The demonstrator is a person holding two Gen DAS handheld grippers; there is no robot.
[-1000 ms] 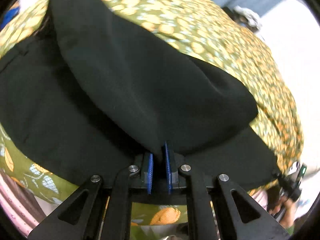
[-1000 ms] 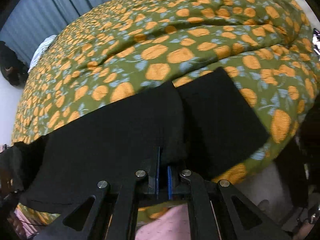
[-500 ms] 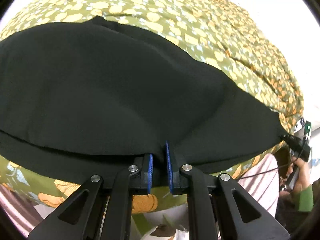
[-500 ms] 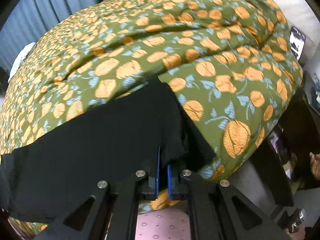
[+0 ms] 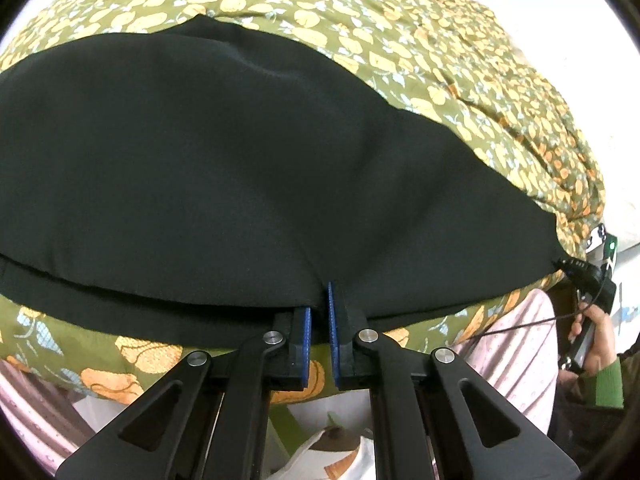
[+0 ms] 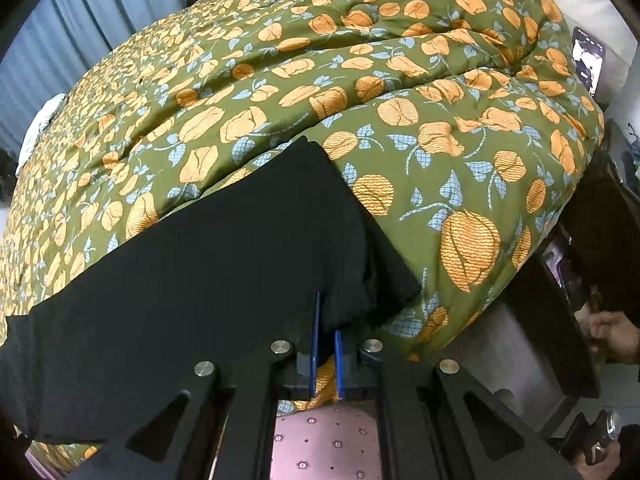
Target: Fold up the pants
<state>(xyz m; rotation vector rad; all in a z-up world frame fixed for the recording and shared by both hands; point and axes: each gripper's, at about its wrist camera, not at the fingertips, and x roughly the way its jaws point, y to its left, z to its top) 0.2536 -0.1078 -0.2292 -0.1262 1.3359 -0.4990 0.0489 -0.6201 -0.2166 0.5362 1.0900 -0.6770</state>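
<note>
The black pants lie doubled lengthwise on the bed's green quilt with orange flowers. My left gripper is shut on the near edge of the upper layer, close to the bed's front edge. In the right wrist view the pants run off to the left, and a lower layer shows at the right end. My right gripper is shut on the near corner of the upper layer at that end.
The quilt stretches far behind the pants. The bed's front edge lies just under both grippers, with pink patterned fabric below. A dark cabinet stands right of the bed. A hand holding the other gripper shows at the right.
The lifted upper layer has been brought down onto the lower layer, and both grippers have drawn back toward the bed's front edge. The right end now covers most of the lower layer.
</note>
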